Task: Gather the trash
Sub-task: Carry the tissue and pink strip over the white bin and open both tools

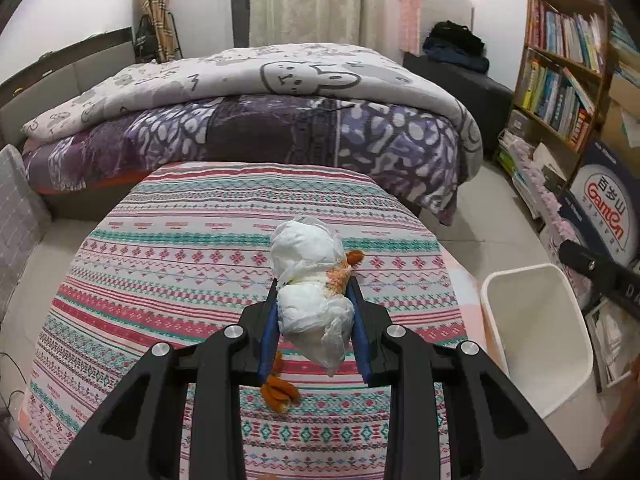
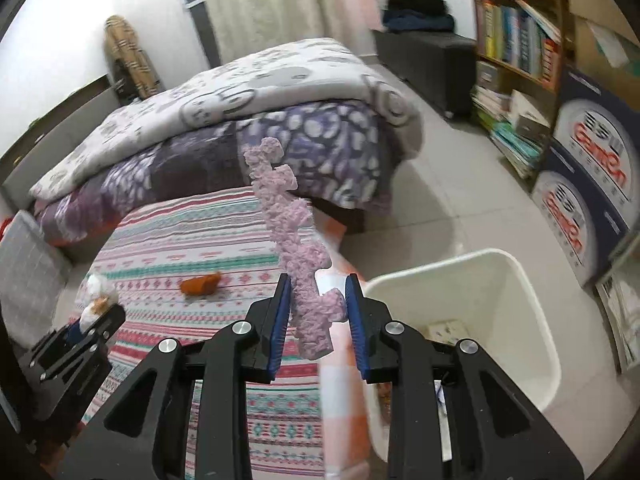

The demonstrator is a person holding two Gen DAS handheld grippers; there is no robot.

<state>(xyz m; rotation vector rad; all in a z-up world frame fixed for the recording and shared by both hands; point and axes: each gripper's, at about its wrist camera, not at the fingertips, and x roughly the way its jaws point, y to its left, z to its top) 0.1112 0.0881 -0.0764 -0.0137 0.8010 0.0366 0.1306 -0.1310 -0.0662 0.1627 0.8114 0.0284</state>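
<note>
My left gripper (image 1: 315, 300) is shut on a crumpled white tissue wad (image 1: 310, 280) with an orange stain, held above the striped tablecloth (image 1: 160, 280). Orange peel pieces (image 1: 280, 392) lie on the cloth below it, another (image 1: 355, 257) beside the wad. My right gripper (image 2: 318, 304) holds a long pink fluffy strip (image 2: 292, 232) between its fingers, left of the white trash bin (image 2: 492, 280). The strip touches the left pad; a gap shows at the right pad. An orange peel (image 2: 201, 283) lies on the cloth. The left gripper (image 2: 80, 332) with the wad shows at the left.
The white bin (image 1: 536, 320) stands on the tiled floor right of the table, with some scraps inside. A bed (image 1: 260, 120) with quilts is behind the table. A bookshelf (image 1: 560, 80) and stacked boxes (image 2: 592, 184) line the right wall.
</note>
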